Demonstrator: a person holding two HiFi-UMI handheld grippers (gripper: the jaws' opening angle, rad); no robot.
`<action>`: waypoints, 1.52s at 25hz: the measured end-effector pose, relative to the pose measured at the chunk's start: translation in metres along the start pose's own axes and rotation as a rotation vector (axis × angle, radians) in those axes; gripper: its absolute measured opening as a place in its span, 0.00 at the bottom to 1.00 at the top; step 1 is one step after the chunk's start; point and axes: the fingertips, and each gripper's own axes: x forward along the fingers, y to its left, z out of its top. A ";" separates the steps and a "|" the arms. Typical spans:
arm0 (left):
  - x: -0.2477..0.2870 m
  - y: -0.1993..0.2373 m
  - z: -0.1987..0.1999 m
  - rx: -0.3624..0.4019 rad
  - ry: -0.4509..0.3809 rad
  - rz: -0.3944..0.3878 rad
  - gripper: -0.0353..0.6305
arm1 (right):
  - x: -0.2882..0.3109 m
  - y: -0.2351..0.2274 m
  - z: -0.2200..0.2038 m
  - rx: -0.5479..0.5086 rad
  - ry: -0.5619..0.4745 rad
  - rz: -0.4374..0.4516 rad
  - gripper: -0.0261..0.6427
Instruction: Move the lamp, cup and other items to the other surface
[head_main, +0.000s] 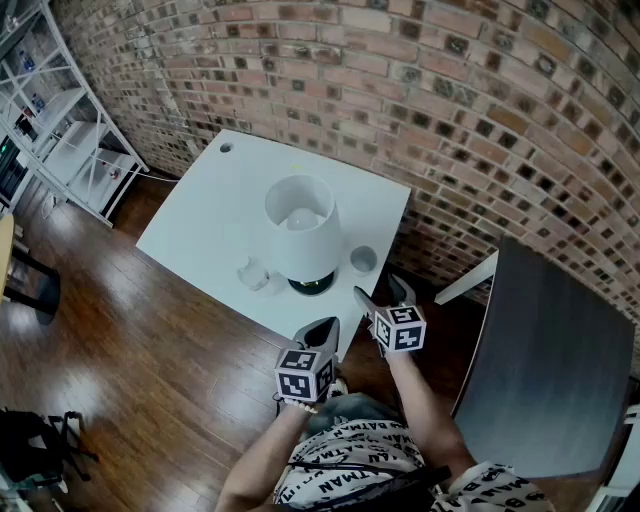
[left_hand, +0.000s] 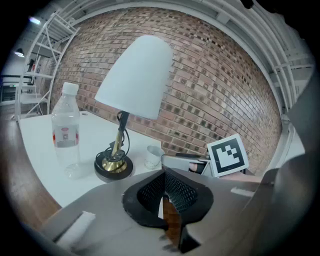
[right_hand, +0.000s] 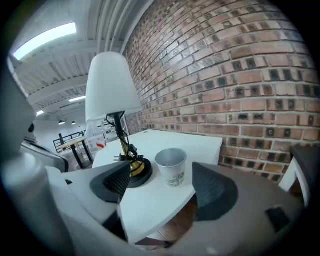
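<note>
White table (head_main: 210, 210) holds the cup (right_hand: 171, 167) just beyond the spread right tongs (right_hand: 162, 189), left tongs (left_hand: 164, 185) pressed together.

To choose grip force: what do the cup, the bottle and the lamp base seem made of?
Cup: probably paper, matte white wall with a small print.
Bottle: clear plastic, see-through, white cap, label.
Lamp base: probably metal, glossy brass-coloured dome on a black disc.

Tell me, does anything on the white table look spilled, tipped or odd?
Nothing spilled or tipped: lamp, cup and bottle stand upright. Only the lamp's cord looks unusual, wound round its stem, unplugged.
</note>
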 end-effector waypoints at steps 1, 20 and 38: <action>0.005 0.000 -0.002 0.000 0.005 -0.004 0.05 | 0.007 -0.002 -0.002 -0.018 0.009 -0.003 0.64; 0.042 0.040 -0.014 -0.014 0.019 0.030 0.05 | 0.095 -0.023 -0.029 -0.052 0.059 -0.003 0.68; -0.012 0.030 0.021 0.028 0.015 0.019 0.05 | 0.025 0.016 0.023 -0.031 0.036 -0.013 0.53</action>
